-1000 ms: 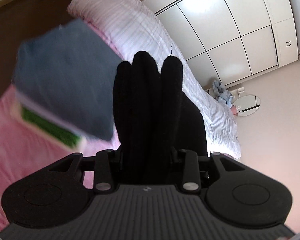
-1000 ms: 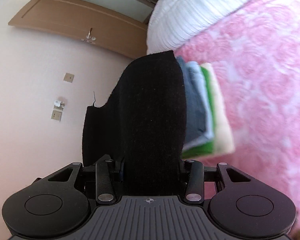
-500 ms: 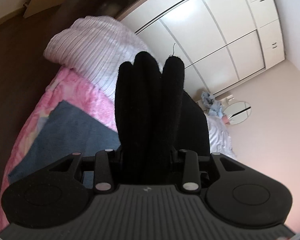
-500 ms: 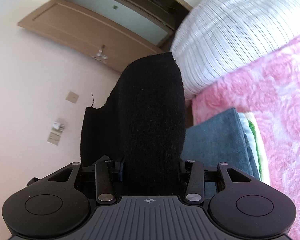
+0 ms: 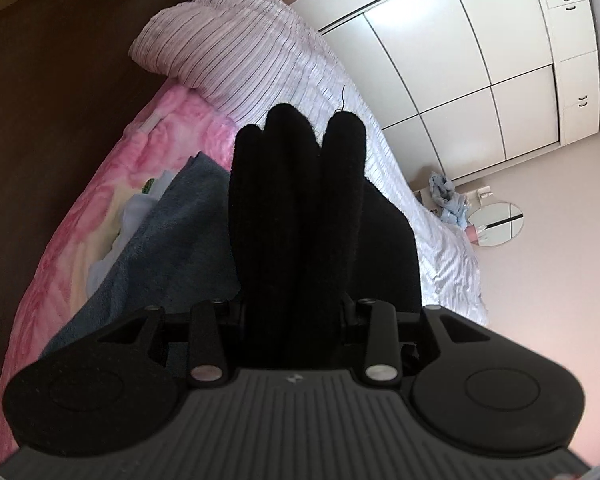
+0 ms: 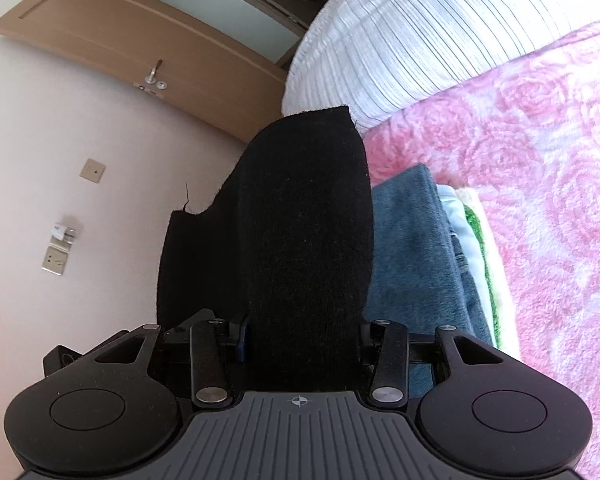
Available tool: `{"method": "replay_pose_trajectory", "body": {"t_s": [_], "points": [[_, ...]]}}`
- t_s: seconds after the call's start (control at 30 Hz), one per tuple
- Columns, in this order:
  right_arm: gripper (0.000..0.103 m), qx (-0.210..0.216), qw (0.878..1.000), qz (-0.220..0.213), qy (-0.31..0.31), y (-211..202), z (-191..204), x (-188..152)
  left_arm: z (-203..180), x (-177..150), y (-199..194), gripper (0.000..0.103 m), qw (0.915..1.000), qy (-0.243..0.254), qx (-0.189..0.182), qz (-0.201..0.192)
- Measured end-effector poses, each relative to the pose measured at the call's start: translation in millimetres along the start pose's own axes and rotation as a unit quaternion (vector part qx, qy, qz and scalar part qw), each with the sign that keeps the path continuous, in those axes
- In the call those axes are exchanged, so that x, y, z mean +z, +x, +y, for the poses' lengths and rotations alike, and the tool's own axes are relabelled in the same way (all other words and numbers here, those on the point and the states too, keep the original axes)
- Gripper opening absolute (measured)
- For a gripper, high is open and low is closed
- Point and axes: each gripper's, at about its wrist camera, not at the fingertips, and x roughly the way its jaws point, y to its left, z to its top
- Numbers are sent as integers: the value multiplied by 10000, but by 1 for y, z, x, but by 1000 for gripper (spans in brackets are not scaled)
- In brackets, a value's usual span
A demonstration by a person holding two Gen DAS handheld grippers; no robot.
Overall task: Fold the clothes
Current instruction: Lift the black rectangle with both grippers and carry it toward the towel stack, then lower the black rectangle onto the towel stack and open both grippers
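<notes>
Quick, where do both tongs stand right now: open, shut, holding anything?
Left tongs: shut on the black garment, bunched between the fingers.
Right tongs: shut on the black garment, above the folded stack.

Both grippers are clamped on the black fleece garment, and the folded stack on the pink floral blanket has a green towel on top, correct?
Not quite. The top of the folded stack is a dark blue-grey plush towel; green shows only lower down, per the right wrist view. The rest stands.
</notes>
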Motion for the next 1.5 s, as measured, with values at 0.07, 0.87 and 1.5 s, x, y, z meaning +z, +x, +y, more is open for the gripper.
{"method": "replay_pose_trajectory", "body": {"t_s": [0.07,0.87,1.5], "points": [[49,-229,9997,13,-13,4,-3,-3,7,-2,4,35,10000,-1,95,21],[28,-2127,9372,-1152,-2515,19,81,15,-67,11,25,9,9527,2280,1735,-1014],[28,-1461,9555,-789,-2438,-26,66,-26,-45,-55,-16,10,9579,1905,1849,-1092]]}}
